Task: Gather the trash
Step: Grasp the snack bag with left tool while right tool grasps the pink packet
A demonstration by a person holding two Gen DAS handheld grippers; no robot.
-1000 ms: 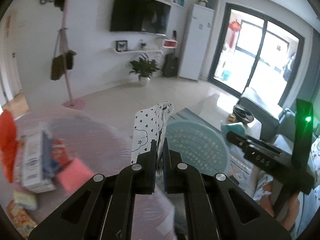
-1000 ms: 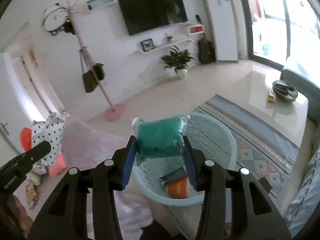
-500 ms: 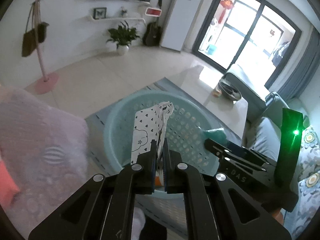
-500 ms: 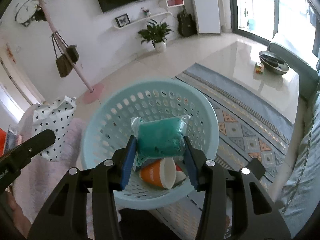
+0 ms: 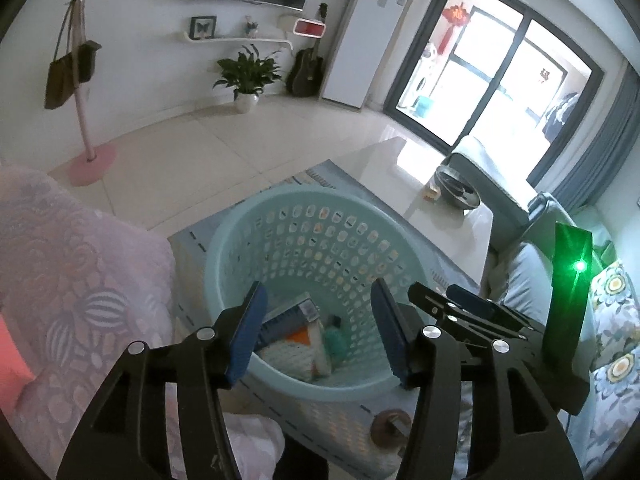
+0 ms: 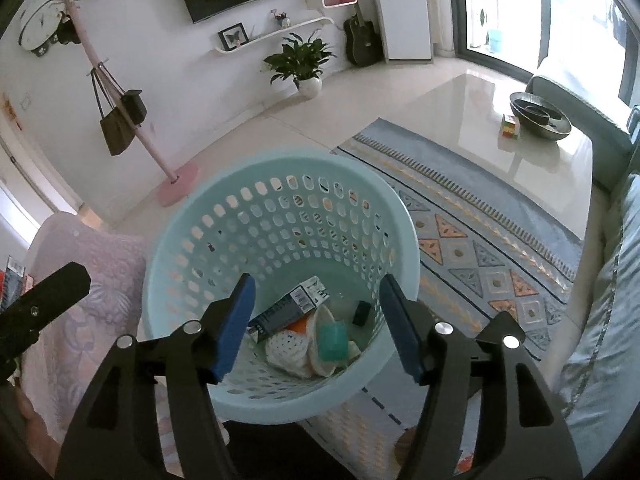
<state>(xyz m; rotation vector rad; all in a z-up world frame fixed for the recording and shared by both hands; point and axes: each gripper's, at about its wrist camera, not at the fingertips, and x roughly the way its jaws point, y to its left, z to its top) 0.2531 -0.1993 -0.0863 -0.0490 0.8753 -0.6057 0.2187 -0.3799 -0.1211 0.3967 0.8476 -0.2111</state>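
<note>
A pale teal perforated basket stands on the rug right below both grippers. Inside it lie the white dotted wrapper, the teal packet, a dark blue-and-white box, an orange cup partly hidden under them and a small black piece. My left gripper hangs over the basket, its jaws opening with nothing between them. My right gripper is over the basket too, jaws opening and empty; it shows as a black body in the left wrist view.
A pink patterned cloth covers the surface left of the basket. A patterned rug, a glossy coffee table with a dark bowl, and a grey sofa lie to the right. A pink coat stand rises behind.
Both grippers came down over the basket and opened. The dotted wrapper left the left gripper and the teal packet left the right one; both now lie in the basket.
</note>
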